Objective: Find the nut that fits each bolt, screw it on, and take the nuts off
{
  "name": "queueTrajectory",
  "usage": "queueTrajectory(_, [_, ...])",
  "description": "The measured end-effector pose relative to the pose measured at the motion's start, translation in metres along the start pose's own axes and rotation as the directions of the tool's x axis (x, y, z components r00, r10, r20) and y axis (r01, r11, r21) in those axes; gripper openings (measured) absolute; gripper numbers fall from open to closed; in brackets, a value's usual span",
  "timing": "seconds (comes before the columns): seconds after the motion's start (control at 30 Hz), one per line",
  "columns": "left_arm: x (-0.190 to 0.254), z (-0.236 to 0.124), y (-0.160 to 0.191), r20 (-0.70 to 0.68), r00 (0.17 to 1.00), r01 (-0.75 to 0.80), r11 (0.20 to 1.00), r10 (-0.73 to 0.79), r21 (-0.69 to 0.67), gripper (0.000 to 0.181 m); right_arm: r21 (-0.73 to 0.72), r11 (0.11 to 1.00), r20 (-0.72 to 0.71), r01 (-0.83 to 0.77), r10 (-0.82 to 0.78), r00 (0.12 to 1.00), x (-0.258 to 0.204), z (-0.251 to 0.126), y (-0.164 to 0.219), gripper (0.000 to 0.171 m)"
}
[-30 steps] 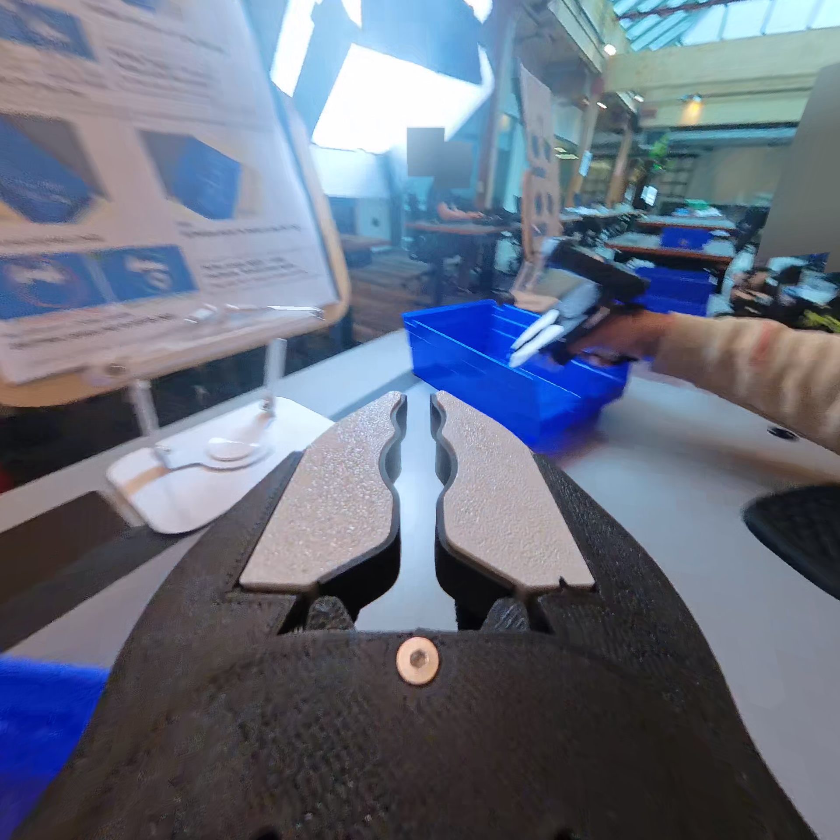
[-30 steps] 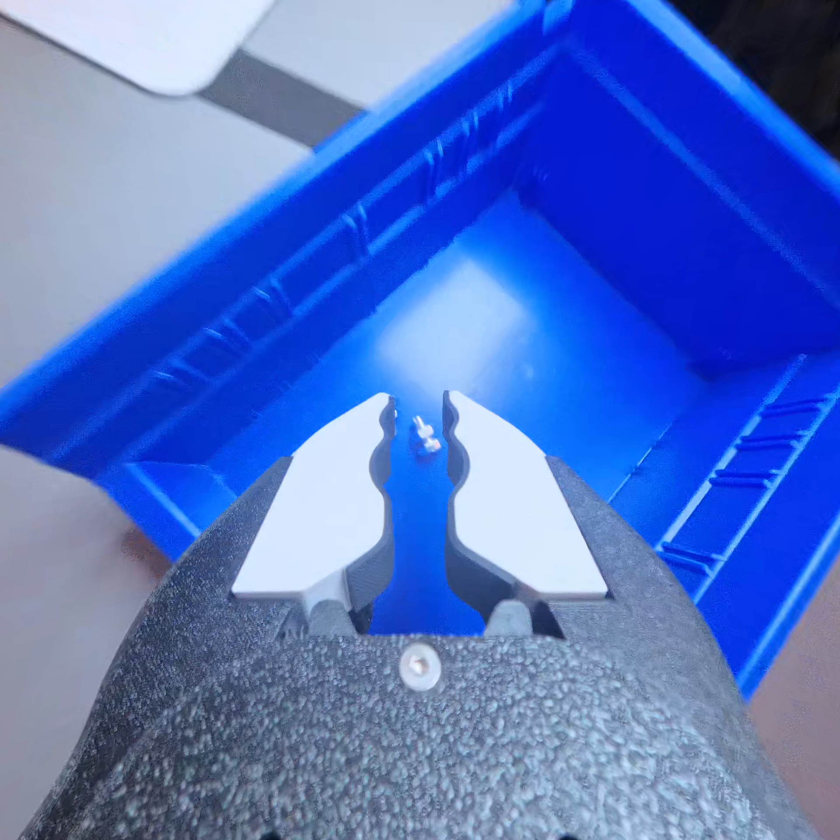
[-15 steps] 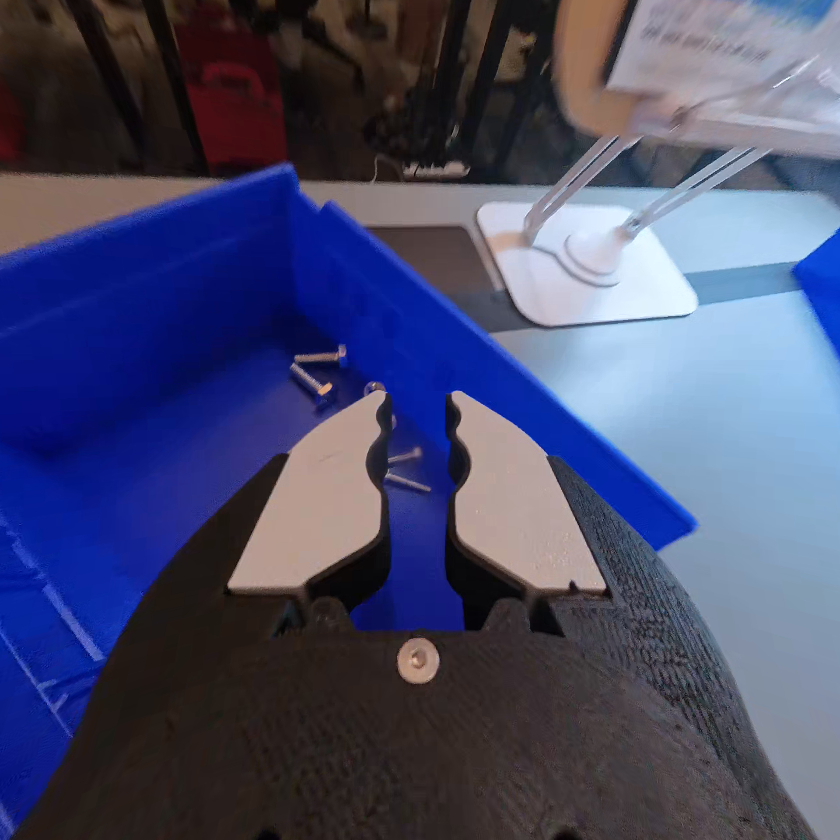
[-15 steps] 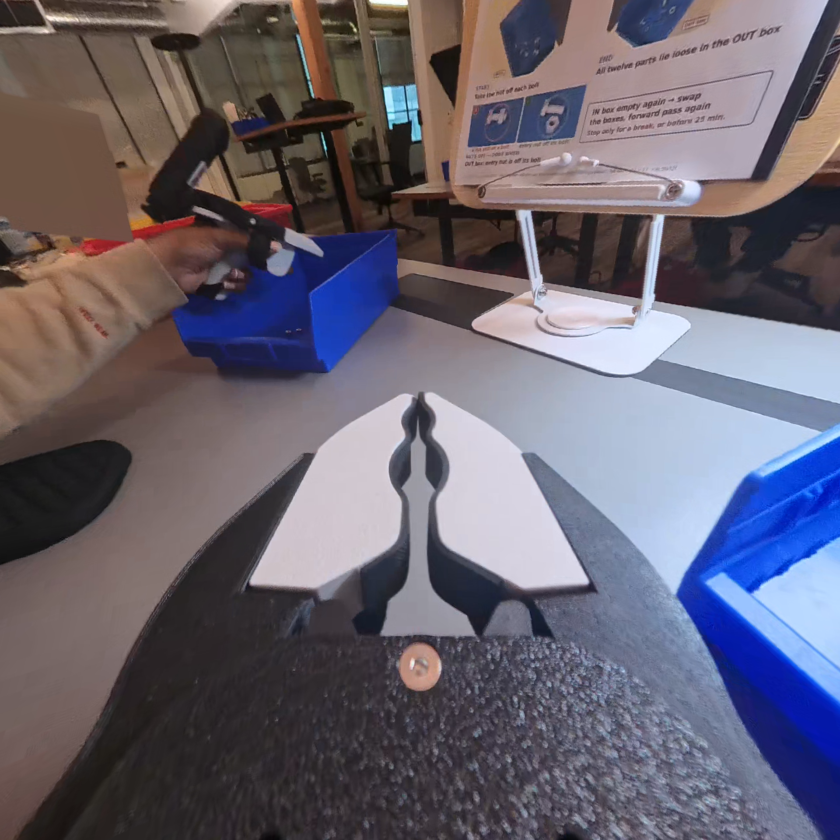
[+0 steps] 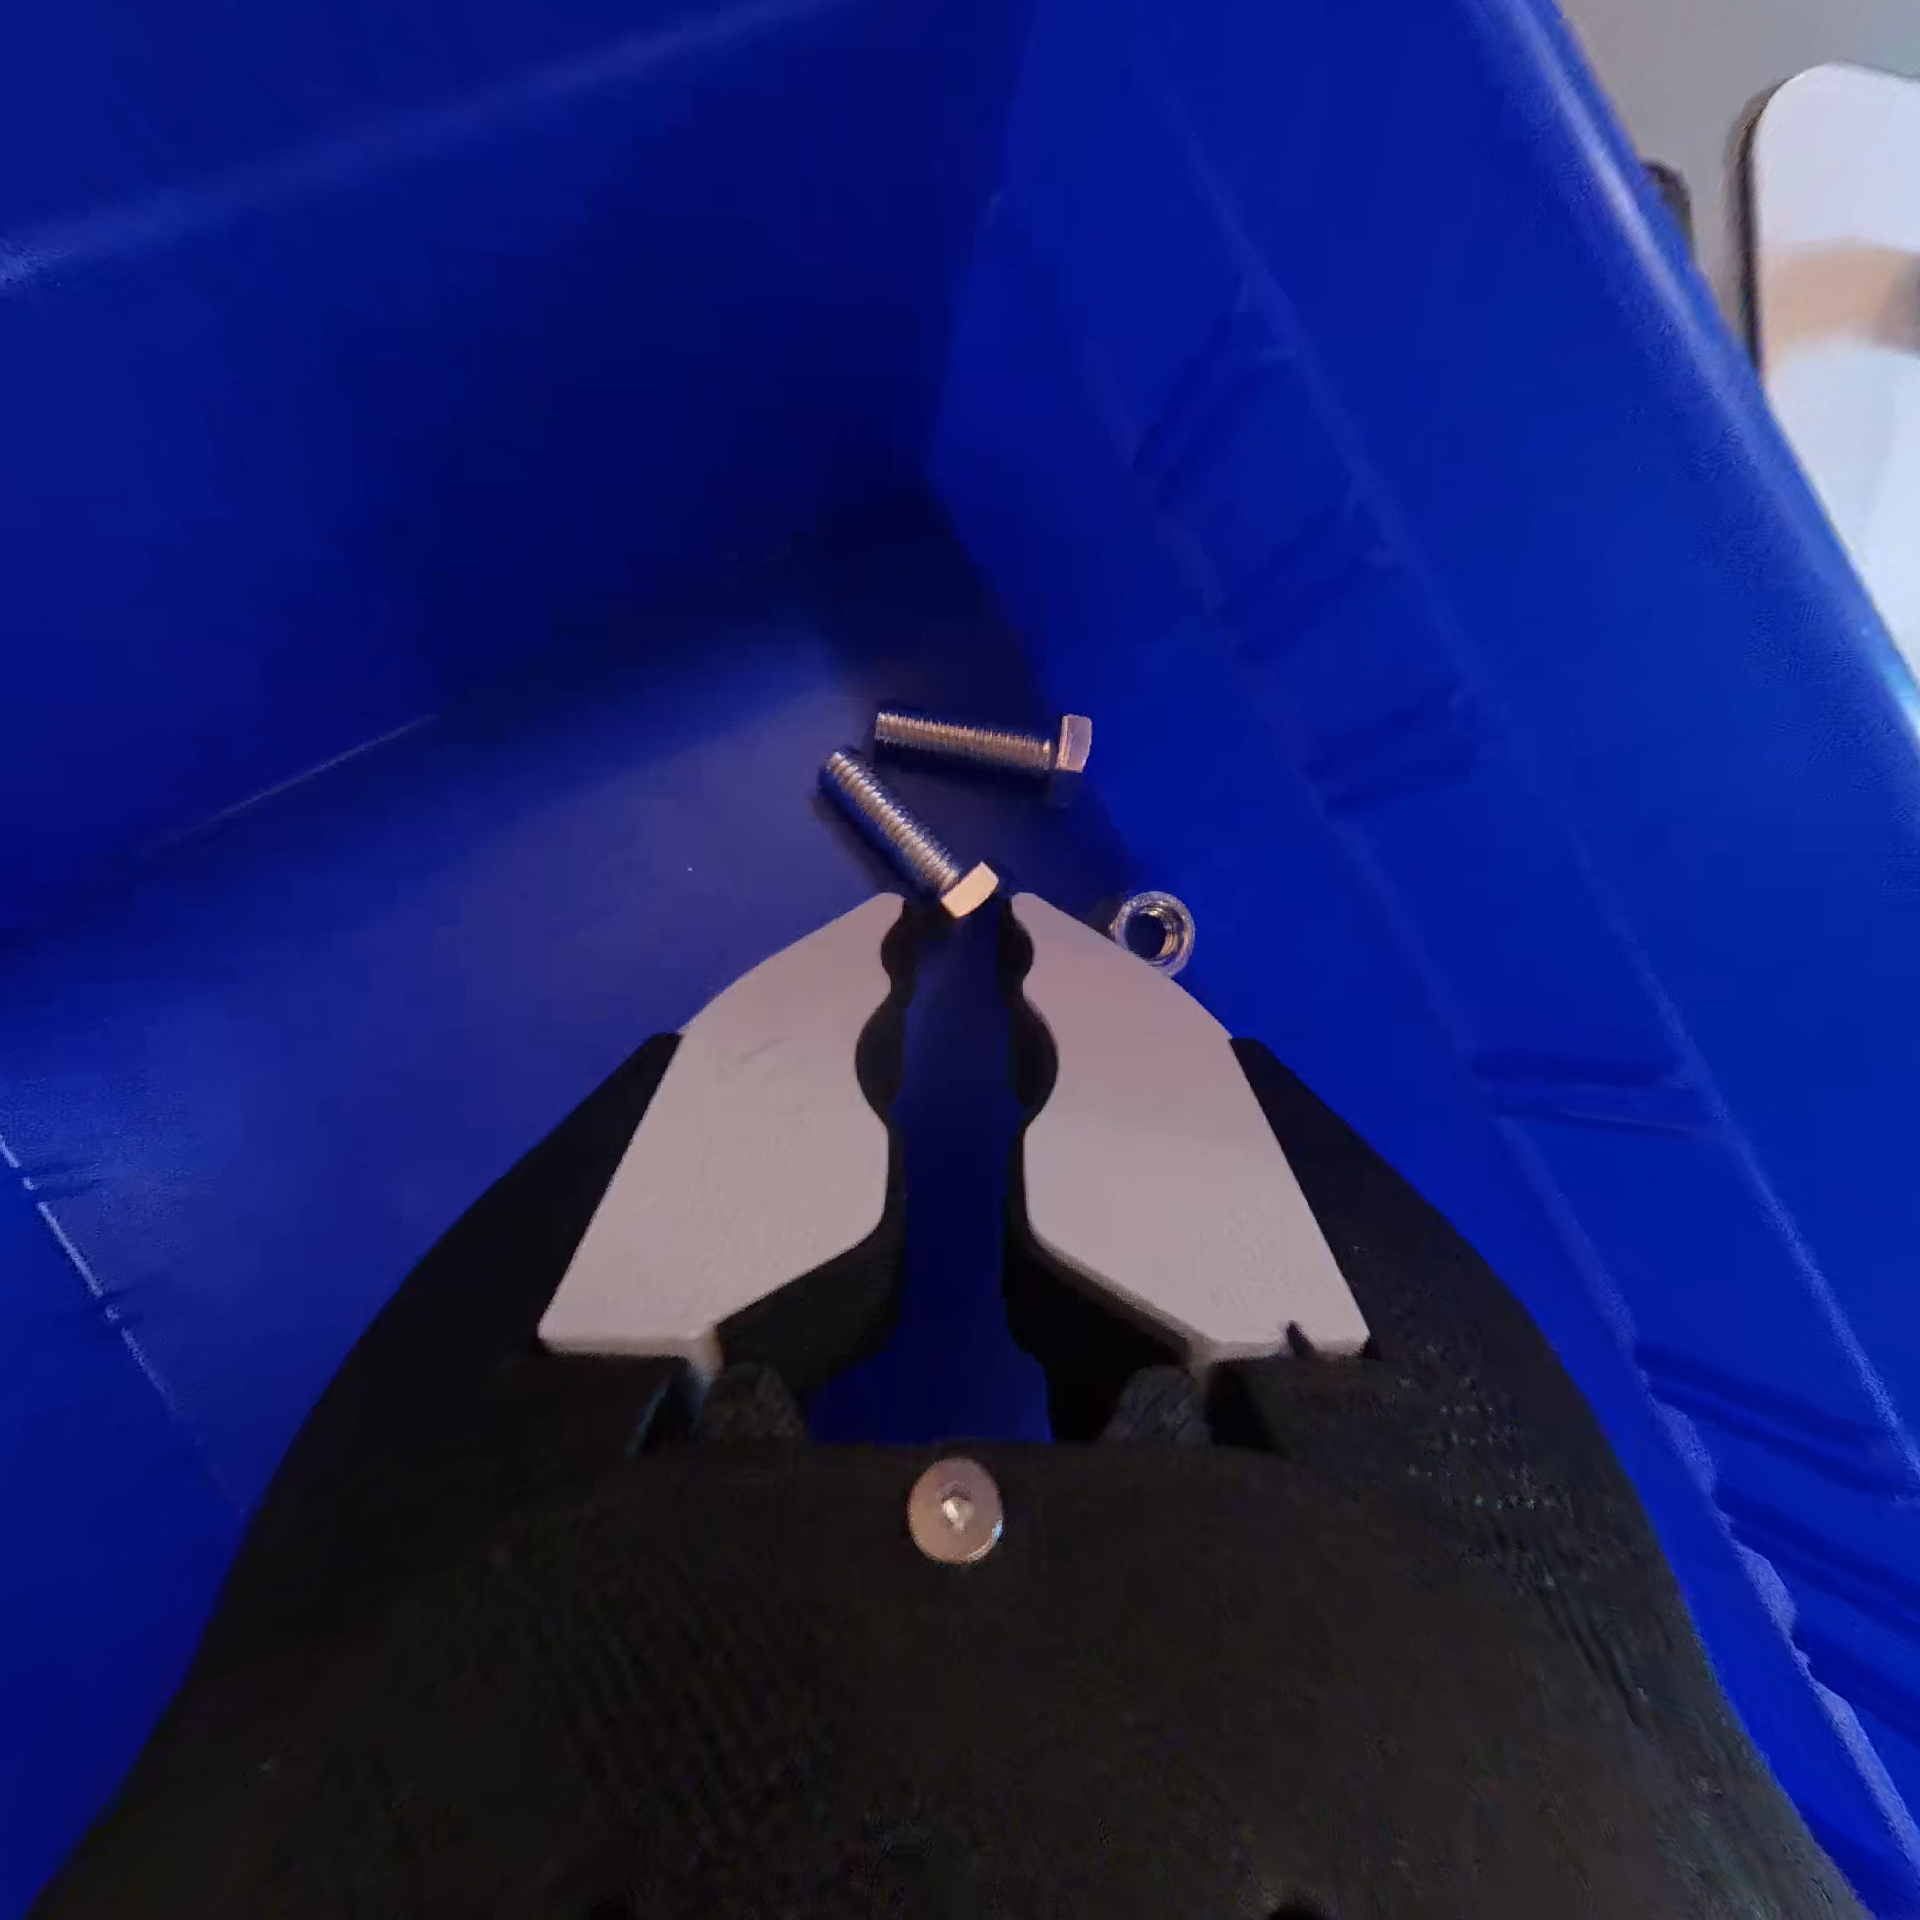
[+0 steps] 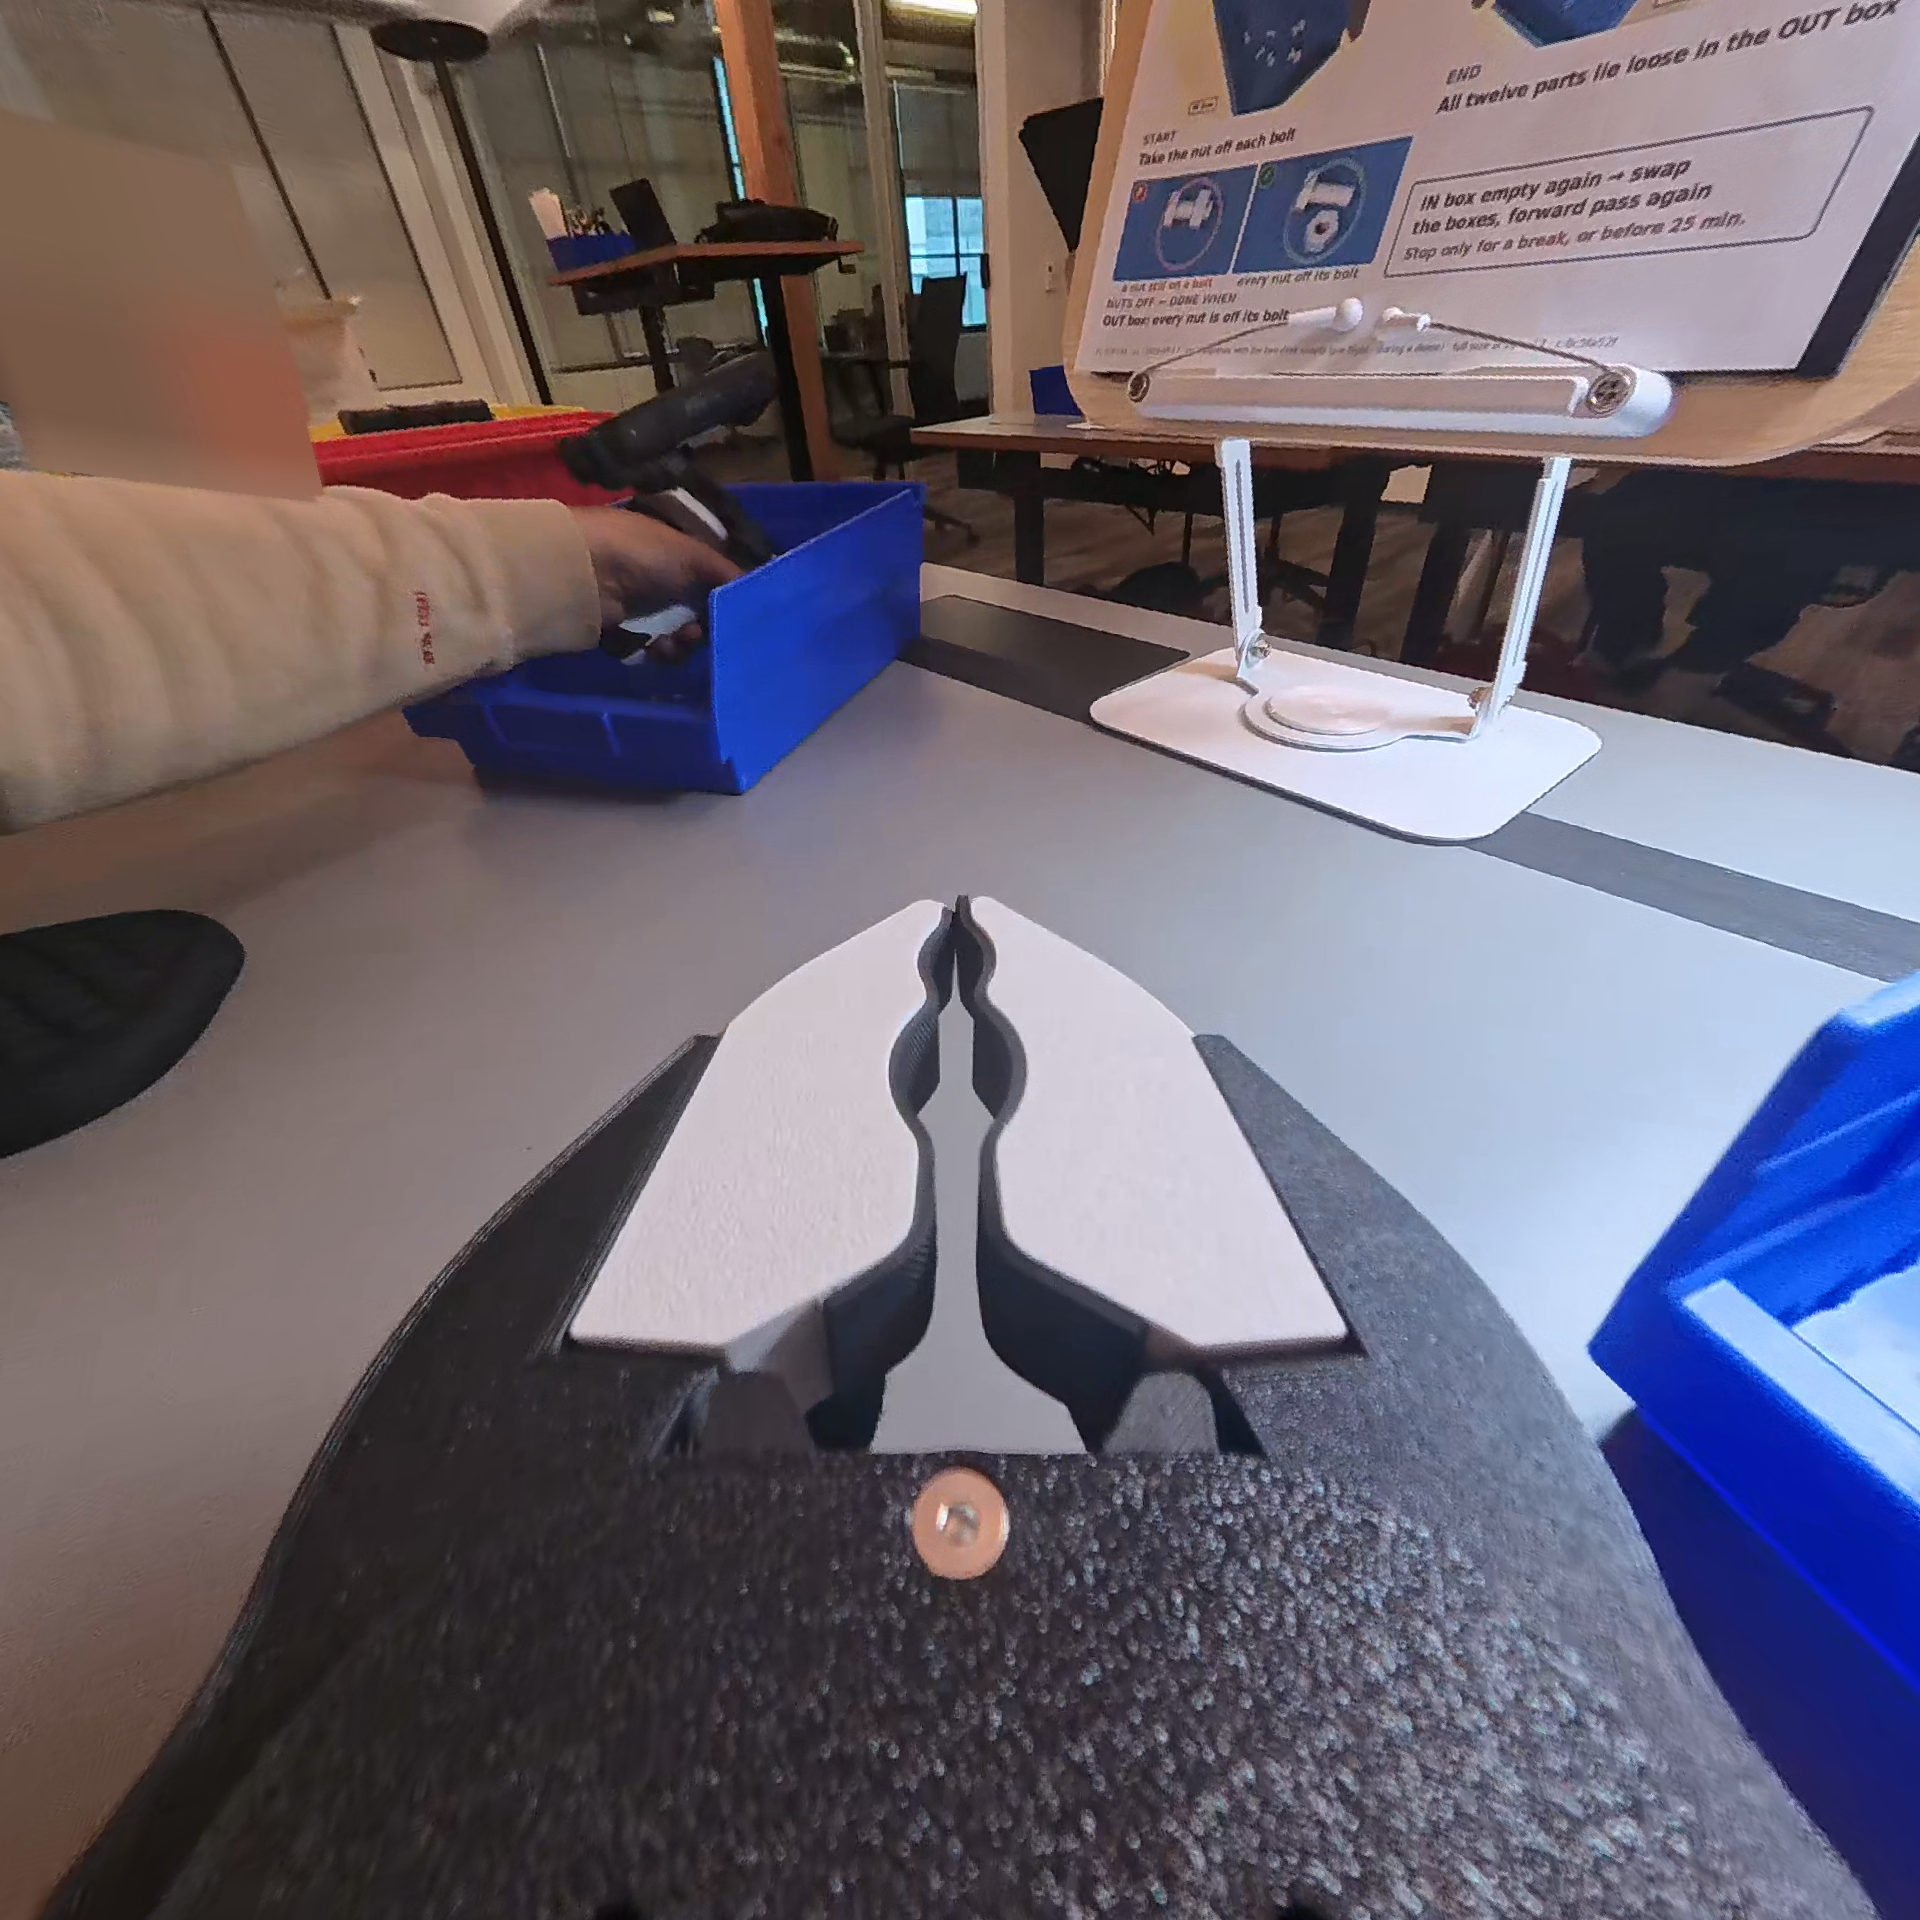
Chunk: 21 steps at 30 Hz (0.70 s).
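Grey tabletop (image 6: 520, 987) under a white document stand (image 6: 1351, 727), upper right. Left claw (image 5: 951, 914) narrowly parted inside blue bin (image 5: 416, 520), tips at near hex bolt (image 5: 904, 847); second bolt (image 5: 982, 753) and loose nut (image 5: 1155, 928) just beyond. Right claw (image 6: 956, 914) pinched closed, empty, mid-frame. No nut threaded yet; pairing seemingly barely begun.

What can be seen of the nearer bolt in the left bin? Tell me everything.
The nearer bolt is bright silver metal, with a hex head and a threaded shank, and no nut on it. It lies flat on the floor of the blue bin, head toward the camera, shank angled up and left. Its head sits right at the tips of the open left gripper, between them; contact cannot be told. A second bolt lies just beyond, and a loose nut to its right.
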<state>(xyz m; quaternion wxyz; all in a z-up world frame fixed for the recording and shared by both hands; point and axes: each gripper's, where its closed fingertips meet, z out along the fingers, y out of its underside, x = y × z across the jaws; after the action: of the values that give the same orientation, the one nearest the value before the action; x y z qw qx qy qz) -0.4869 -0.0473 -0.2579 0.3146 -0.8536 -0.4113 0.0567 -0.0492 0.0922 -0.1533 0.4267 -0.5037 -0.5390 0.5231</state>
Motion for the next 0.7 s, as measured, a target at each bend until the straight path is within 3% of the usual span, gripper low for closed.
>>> queueTrajectory(0.23, [-0.011, -0.005, 0.003, 0.068, 0.992, -0.103, 0.995, 0.102, 0.001, 0.008, -0.007, 1.000, 0.018, 0.003, -0.003, 1.000, -0.003, -0.001, 0.001, 0.000])
queueTrajectory(0.4, [0.007, -0.040, -0.009, 0.012, 0.987, -0.158, 0.966, 0.159, 0.204, 0.007, -0.013, 1.000, 0.028, 0.003, -0.002, 1.000, -0.005, -0.001, 0.002, 0.000])
queueTrajectory(0.53, [0.076, -0.113, -0.021, -0.050, 0.926, -0.294, 0.799, 0.374, 0.525, 0.007, 0.003, 1.000, 0.061, 0.008, -0.008, 0.998, -0.014, 0.000, -0.001, 0.000])
queueTrajectory(0.7, [0.190, -0.203, 0.022, -0.067, 0.781, -0.359, 0.534, 0.621, 0.766, 0.006, 0.042, 0.998, 0.191, -0.052, 0.043, 0.981, -0.040, 0.002, -0.011, 0.003])
